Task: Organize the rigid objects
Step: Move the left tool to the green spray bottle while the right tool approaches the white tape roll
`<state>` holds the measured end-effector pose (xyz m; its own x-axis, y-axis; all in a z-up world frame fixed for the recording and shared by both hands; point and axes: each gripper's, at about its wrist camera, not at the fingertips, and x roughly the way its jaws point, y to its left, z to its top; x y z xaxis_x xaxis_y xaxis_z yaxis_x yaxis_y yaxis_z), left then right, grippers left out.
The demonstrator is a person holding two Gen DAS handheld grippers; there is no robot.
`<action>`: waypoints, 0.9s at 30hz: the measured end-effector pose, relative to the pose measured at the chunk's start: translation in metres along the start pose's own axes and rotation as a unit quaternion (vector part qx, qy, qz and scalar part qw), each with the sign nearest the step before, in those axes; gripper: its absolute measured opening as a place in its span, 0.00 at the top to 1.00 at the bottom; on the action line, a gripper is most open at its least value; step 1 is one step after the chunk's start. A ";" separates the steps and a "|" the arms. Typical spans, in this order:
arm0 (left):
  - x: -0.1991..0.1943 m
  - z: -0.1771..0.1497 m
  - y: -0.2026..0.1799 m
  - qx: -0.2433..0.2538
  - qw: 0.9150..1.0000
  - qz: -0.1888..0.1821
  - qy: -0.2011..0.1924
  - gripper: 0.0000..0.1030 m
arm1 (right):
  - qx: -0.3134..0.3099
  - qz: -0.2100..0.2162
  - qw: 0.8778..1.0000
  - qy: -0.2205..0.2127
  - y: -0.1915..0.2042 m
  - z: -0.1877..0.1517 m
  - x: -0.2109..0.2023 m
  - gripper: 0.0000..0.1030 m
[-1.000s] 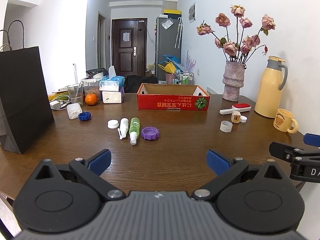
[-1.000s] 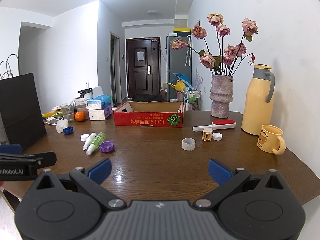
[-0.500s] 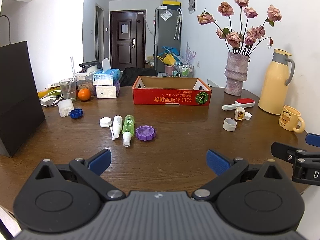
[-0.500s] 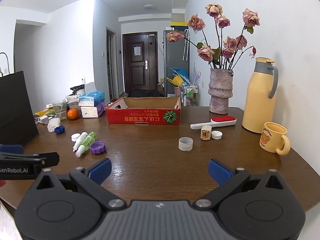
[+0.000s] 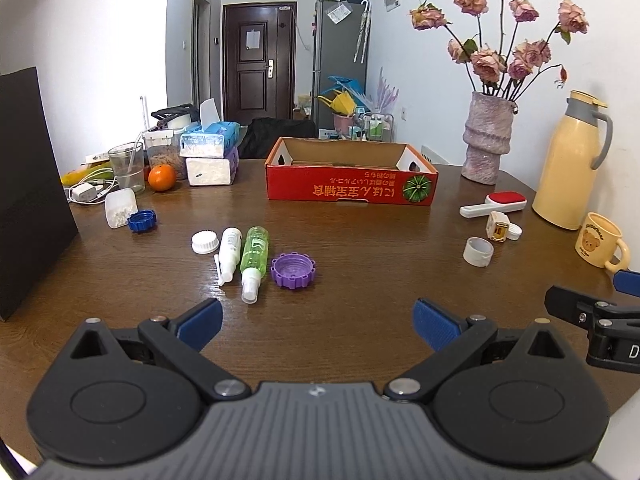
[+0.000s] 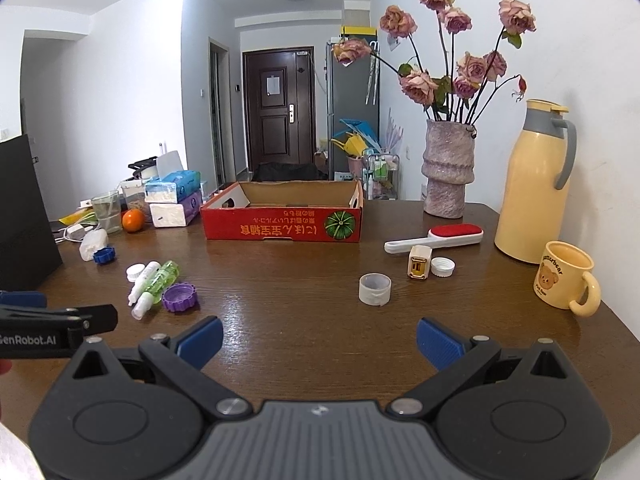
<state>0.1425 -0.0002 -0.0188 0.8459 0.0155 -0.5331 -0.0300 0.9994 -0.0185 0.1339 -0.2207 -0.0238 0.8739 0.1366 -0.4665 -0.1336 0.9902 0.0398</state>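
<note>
A red cardboard box (image 5: 352, 190) stands open at the back middle of the brown table; it also shows in the right wrist view (image 6: 282, 230). In front of my open, empty left gripper (image 5: 318, 322) lie a green spray bottle (image 5: 255, 254), a white bottle (image 5: 229, 250), a purple lid (image 5: 293, 270) and a white cap (image 5: 205, 242). My open, empty right gripper (image 6: 319, 342) faces a white ring (image 6: 375, 289), a small yellow-white box (image 6: 419, 267), a white cap (image 6: 443, 267) and a red lint brush (image 6: 434, 239).
A black paper bag (image 5: 28, 184) stands at the left. A blue lid (image 5: 141, 221), white jar (image 5: 119, 207), orange (image 5: 162, 178), glass and tissue boxes (image 5: 210, 158) crowd the back left. A vase (image 6: 448, 168), yellow thermos (image 6: 534, 184) and bear mug (image 6: 566, 278) stand at the right.
Both grippers have moved forward over the table, so the objects look nearer. Both have stayed open and empty.
</note>
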 end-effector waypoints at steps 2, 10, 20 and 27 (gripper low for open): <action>0.007 0.003 0.002 0.000 1.000 0.001 0.004 0.00 | 0.000 0.000 1.000 0.004 0.001 0.003 0.007 0.00; 0.034 0.015 0.010 -0.006 1.000 0.003 0.017 0.00 | 0.001 -0.002 1.000 0.017 0.001 0.016 0.037 0.00; 0.067 0.031 0.021 -0.010 0.999 0.009 0.034 0.00 | 0.005 -0.004 0.999 0.034 0.000 0.029 0.075 0.00; 0.093 0.041 0.029 -0.011 0.999 0.018 0.044 0.00 | 0.012 -0.010 0.999 0.047 -0.005 0.036 0.102 0.00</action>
<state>0.2418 0.0310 -0.0340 0.7943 0.0468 -0.6058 -0.0719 0.9973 -0.0172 0.2405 -0.2103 -0.0392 0.8283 0.1149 -0.5484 -0.1047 0.9933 0.0499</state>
